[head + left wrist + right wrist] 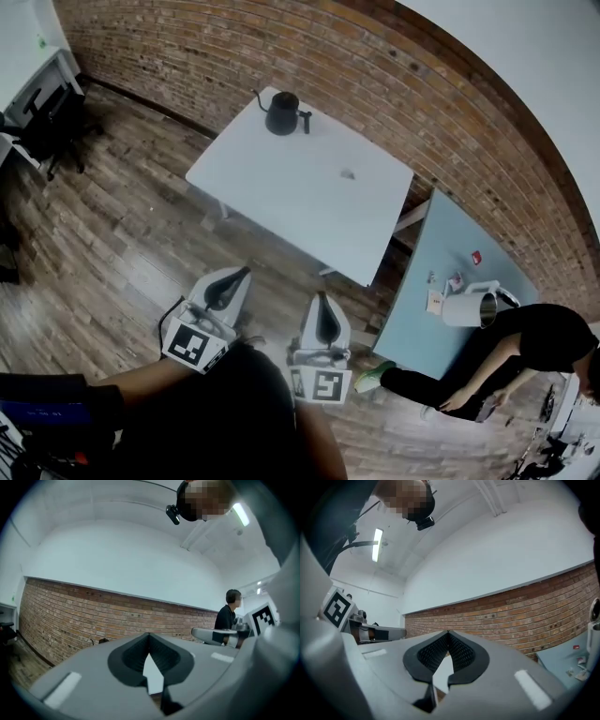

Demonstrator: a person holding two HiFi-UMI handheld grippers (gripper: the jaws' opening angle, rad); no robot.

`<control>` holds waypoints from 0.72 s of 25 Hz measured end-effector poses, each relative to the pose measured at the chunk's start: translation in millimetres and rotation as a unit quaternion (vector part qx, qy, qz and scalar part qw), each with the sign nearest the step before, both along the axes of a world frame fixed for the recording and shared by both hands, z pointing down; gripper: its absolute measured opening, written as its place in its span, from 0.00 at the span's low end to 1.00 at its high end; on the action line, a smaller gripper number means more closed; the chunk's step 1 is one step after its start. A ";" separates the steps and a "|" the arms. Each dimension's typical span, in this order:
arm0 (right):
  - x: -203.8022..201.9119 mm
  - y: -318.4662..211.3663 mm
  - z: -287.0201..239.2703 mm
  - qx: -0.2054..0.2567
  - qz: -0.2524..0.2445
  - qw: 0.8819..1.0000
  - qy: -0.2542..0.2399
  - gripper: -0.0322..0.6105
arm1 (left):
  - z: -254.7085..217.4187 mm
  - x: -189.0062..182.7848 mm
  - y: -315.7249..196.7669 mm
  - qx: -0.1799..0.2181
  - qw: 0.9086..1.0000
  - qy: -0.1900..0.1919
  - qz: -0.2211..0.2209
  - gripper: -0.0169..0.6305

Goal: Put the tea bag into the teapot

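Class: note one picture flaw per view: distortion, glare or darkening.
Head view: fisheye bends the brick wall into an arc. Left gripper view: the ceiling light glares white, corners go black. Right gripper view: same dark round edge, strip lamp blown out.

A teapot (281,114) stands at the far left corner of the table (272,202). A small item (348,173) lies apart from it toward the right. A second table (441,248) sits just to the right, with a jug (469,308) at its near end. A person (525,347) crouches beside that end. The left gripper (234,279) and right gripper (322,309) hang side by side, near, short of the table. A brick wall (234,47) runs behind.
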State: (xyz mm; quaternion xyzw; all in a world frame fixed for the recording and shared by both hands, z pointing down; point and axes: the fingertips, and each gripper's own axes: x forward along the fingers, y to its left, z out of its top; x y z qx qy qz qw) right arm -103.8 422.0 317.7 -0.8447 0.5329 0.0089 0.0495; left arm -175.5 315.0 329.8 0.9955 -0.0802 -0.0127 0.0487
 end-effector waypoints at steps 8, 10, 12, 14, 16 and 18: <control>-13.3 -16.5 10.9 -0.006 -0.059 0.998 0.002 0.05 | 4.4 -10.5 -6.6 0.002 0.999 -0.002 -0.039 0.02; -5.8 -24.9 12.5 -0.007 -0.058 0.998 0.001 0.05 | 5.2 -5.5 -16.2 0.003 0.999 0.000 -0.043 0.02; 4.4 -33.8 13.2 -0.009 -0.054 0.998 0.002 0.05 | 5.6 2.3 -26.2 0.005 0.999 0.001 -0.041 0.02; 15.1 -43.4 14.1 -0.013 -0.048 0.999 0.007 0.05 | 6.0 12.8 -38.5 0.005 0.999 0.003 -0.038 0.02; 27.2 -55.7 14.9 -0.014 -0.038 0.999 0.004 0.05 | 4.6 28.0 -53.5 -0.004 0.999 0.009 -0.035 0.02; 39.5 -68.4 17.7 -0.020 -0.029 0.999 0.000 0.05 | 2.7 44.6 -68.3 -0.011 0.999 0.016 -0.029 0.02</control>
